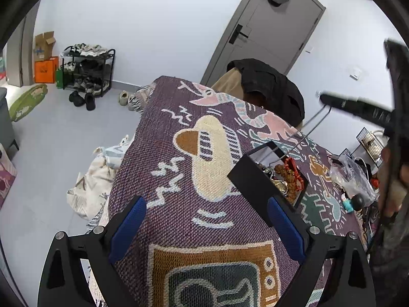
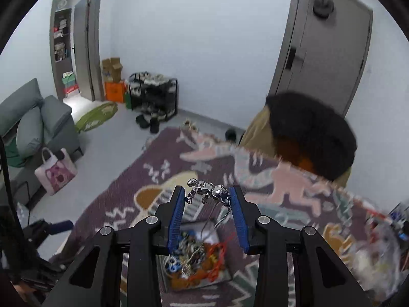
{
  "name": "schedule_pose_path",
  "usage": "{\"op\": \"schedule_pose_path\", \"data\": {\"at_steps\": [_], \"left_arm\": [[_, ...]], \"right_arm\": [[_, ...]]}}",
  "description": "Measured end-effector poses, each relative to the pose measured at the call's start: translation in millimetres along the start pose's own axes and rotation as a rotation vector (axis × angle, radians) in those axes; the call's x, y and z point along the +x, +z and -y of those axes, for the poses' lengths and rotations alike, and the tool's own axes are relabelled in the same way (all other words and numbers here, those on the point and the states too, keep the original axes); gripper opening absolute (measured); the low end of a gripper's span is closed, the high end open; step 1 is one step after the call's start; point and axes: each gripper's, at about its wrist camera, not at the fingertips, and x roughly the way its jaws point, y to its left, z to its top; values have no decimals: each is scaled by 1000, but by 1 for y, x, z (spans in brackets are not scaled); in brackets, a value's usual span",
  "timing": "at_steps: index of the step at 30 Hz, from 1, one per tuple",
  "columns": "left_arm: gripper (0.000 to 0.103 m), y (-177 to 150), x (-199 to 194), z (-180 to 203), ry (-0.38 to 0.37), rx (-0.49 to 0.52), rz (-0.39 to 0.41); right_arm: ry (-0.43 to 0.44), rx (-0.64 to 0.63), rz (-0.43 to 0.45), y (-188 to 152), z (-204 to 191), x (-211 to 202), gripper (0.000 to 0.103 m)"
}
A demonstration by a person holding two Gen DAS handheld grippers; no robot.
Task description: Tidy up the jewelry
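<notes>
My right gripper [image 2: 206, 192] is shut on a silver robot-figure pendant [image 2: 207, 189], held between its blue pads above the table. The pendant's thin chain [image 2: 220, 221] hangs down to an open black box [image 2: 194, 261] heaped with mixed jewelry: red, orange, blue and metal pieces. In the left wrist view the same box [image 1: 265, 176] sits on the patterned purple cloth [image 1: 194, 138], and the chain [image 1: 310, 130] runs up to the blurred right gripper [image 1: 358, 107]. My left gripper [image 1: 204, 217] is open and empty, low over the cloth, just left of the box.
A chair draped with a black and tan garment [image 1: 265, 87] stands at the table's far edge. Clutter with a plastic bag [image 1: 350, 176] and small figurines lies at the right end. A shoe rack [image 1: 87, 69], sofa [image 2: 35, 122] and bags stand on the floor to the left.
</notes>
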Motion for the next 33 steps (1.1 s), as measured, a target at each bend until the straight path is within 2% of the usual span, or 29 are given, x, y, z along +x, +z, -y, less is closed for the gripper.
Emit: {"op": "schedule_pose_path", "data": {"at_steps": [4,5,8,9,16,26,28,30,33], "left_arm": [[96,-2,0,-3,-3,-15,0],[96,-2,0,-3,-4,-16,1],[96,-2,-1,0,-13,-14,6],[96,-3,-1,1,-14,-13,6],[96,-4,-4,15,-36,4,10],[96,-6,-21,61,-56,85,33],[96,-6,-27,71,-58,103,42],[96,-7,-33,83,-59,126,53],[96,-10,-43,100,-53,165,73]], "right_arm": [[59,18,-106,-14,2,22,37],[66,30,-118,-16,3,24,41],[79,77,-108,-23,16,17,69],[80,89,-93,-25,21,11,73],[93,140,-63,-45,40,-20,73],[85,231,0,-85,71,-78,73],[77,252,14,-93,77,-89,76],[63,287,40,-106,86,-105,84],[50,328,66,-125,96,-124,86]]}}
